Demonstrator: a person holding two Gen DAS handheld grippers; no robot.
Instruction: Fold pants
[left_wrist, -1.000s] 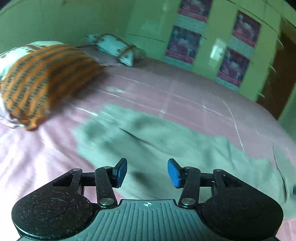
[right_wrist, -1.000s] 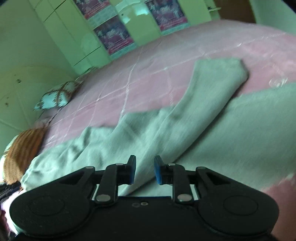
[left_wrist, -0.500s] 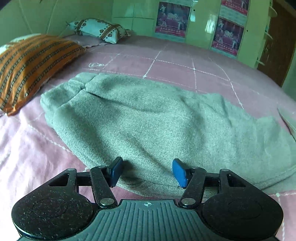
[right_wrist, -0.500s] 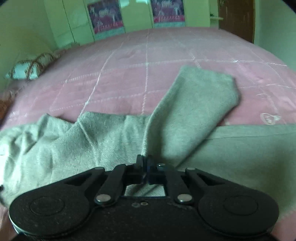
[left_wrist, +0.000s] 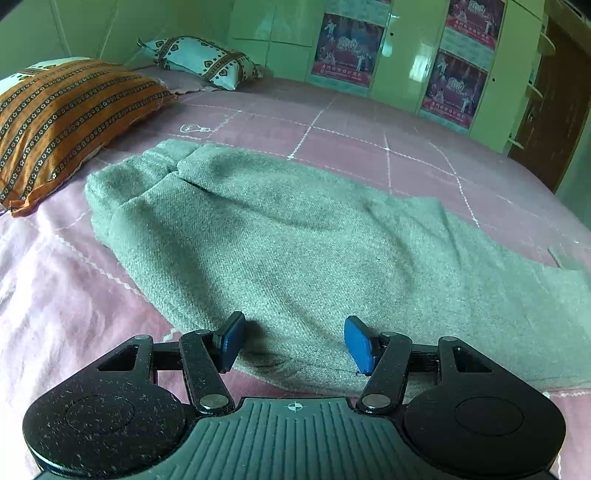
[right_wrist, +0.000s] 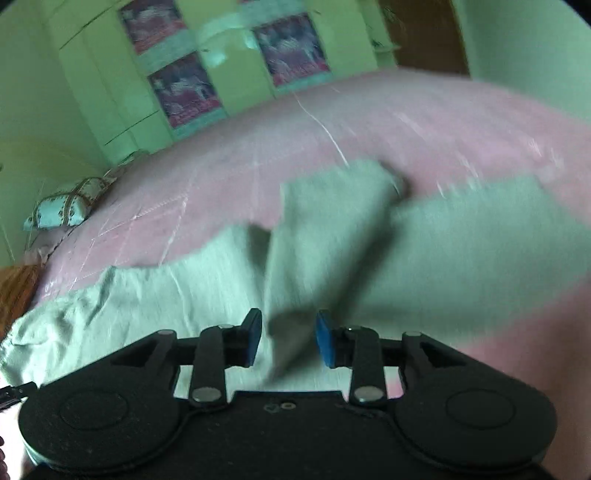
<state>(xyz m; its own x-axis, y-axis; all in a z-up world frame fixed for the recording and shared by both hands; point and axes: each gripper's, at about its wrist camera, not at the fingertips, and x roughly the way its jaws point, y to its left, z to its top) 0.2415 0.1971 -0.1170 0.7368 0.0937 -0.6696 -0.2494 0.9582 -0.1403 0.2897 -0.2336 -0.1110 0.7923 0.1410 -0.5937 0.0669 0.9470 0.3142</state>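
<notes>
The grey-green pants (left_wrist: 295, 236) lie spread on the pink bed, waistband toward the orange pillow. My left gripper (left_wrist: 293, 343) is open, its blue pads just above the near edge of the cloth, holding nothing. In the blurred right wrist view the pants (right_wrist: 332, 236) show both legs, one leg crossing up over the bed. My right gripper (right_wrist: 288, 338) is open, with a raised fold of cloth between the pads but not pinched.
The pink quilted bedsheet (left_wrist: 369, 140) covers the bed. An orange striped pillow (left_wrist: 62, 122) and a white patterned pillow (left_wrist: 203, 61) lie at the far left. Green cupboards with posters (left_wrist: 458, 85) stand behind the bed; a brown door is at right.
My right gripper was shut on the pants half a second ago and has opened and moved, blurring its view. My left gripper stays open over the near edge, slightly closer.
</notes>
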